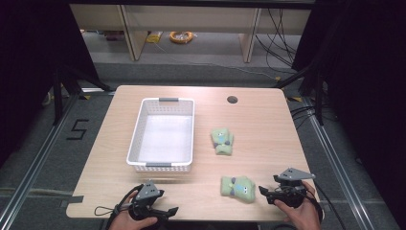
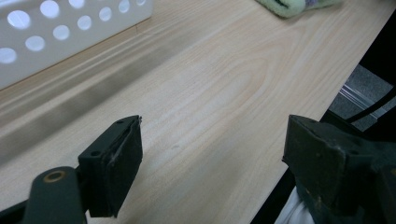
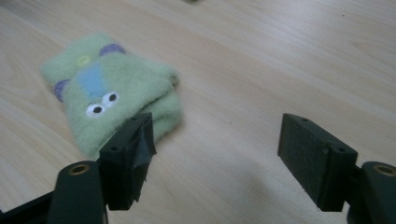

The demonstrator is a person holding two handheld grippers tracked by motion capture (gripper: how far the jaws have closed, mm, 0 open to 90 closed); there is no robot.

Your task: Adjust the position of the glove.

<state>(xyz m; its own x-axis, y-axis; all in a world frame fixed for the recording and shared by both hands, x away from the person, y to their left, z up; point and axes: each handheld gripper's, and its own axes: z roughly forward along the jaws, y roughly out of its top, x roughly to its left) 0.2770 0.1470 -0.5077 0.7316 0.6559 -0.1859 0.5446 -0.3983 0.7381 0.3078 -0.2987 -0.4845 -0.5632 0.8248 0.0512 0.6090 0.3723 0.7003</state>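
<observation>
Right gripper (image 1: pixel 265 190), lower right: jaws spread, empty. Folded green fleece sock with cartoon face (image 1: pixel 238 187) just left of it on the pale wooden table (image 1: pixel 258 129). Left gripper (image 1: pixel 168 211), lower centre-left: jaws spread, empty.

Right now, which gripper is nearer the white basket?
Left. The left gripper sits at the table's near edge, just below the basket. The right gripper is off toward the basket's right, past the near green toy.
</observation>
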